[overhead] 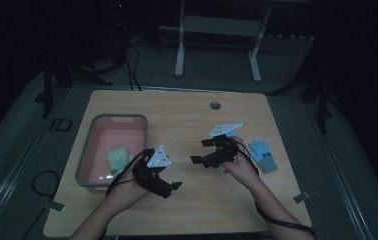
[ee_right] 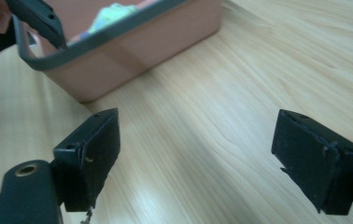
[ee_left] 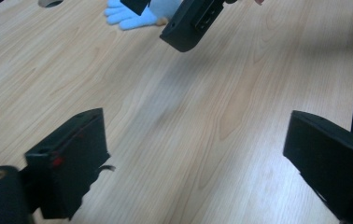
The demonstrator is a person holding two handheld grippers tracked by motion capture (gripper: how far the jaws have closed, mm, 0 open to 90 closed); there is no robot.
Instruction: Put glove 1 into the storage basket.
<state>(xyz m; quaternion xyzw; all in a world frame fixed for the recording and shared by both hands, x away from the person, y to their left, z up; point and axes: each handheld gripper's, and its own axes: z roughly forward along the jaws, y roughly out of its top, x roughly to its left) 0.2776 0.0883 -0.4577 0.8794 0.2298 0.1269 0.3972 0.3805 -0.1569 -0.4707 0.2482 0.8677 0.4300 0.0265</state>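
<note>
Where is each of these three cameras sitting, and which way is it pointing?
High view: above the person's side, looking forward and down on the light wooden table; forearms, left gripper and right gripper show.
Left gripper view: rides the left gripper, faces the pale blue knitted glove; open black fingers show.
Right gripper view: rides the right gripper, faces the pink grey-rimmed plastic tub; open fingers show.
High and left gripper views share the glove.
</note>
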